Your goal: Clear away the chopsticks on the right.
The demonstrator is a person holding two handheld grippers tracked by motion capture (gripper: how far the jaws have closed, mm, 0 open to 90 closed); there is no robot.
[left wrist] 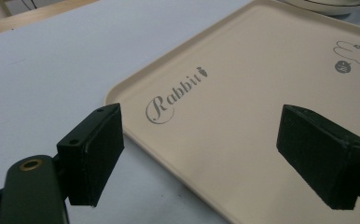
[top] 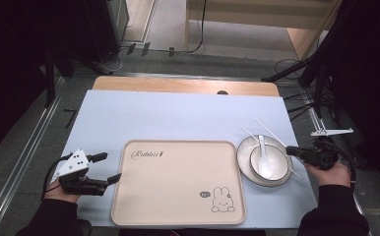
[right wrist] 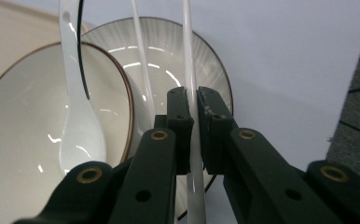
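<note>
A beige tray (top: 178, 196) printed with a rabbit lies in the middle of the pale blue mat. To its right a white plate (top: 243, 150) carries a bowl (top: 279, 160) with a white spoon (top: 263, 160) in it. Two white chopsticks lie across the plate's far right side. My right gripper (right wrist: 194, 100) is shut on one chopstick (right wrist: 187, 46); the other chopstick (right wrist: 141, 51) lies just beside it, toward the spoon (right wrist: 78, 126). My left gripper (left wrist: 211, 149) stands open over the tray's (left wrist: 243, 107) left edge, with nothing between its fingers (left wrist: 94, 149).
The mat's right edge (top: 301, 162) runs close under my right gripper (top: 289, 150), with floor beyond. A bare wooden strip (top: 178, 84) shows at the table's far side. Open mat lies behind the tray and to the left of my left gripper (top: 107, 167).
</note>
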